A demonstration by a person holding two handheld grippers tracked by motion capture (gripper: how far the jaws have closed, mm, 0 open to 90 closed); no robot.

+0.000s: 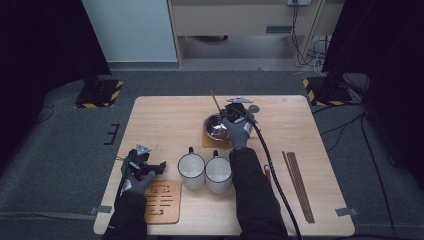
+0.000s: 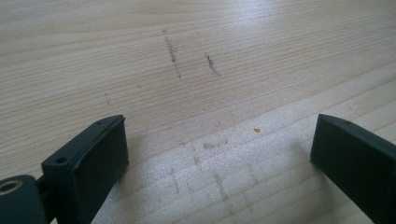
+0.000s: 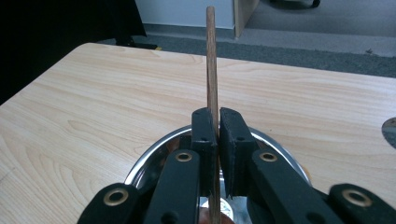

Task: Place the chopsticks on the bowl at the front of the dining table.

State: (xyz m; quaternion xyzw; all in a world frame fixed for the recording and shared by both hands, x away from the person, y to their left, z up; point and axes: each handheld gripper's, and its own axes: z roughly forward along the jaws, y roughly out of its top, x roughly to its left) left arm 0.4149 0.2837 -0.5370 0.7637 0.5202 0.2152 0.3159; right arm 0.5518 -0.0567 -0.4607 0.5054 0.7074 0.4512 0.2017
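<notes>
Chopstick, one, wooden, pinched upright in my right gripper jaws above the steel bowl mid-bench; left gripper jaws wide, empty; risk: thin stick pivots or slips, tipping bowl off its coaster.

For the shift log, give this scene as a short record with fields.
Right gripper: shut on a chopstick, above the metal bowl
Left gripper: open, nothing between the jaws, over bare table
Bowl stand: wooden coaster
Mugs: two white, side by side at the near edge
Spare chopsticks: lying at the right
Slotted board: by the left hand
</notes>
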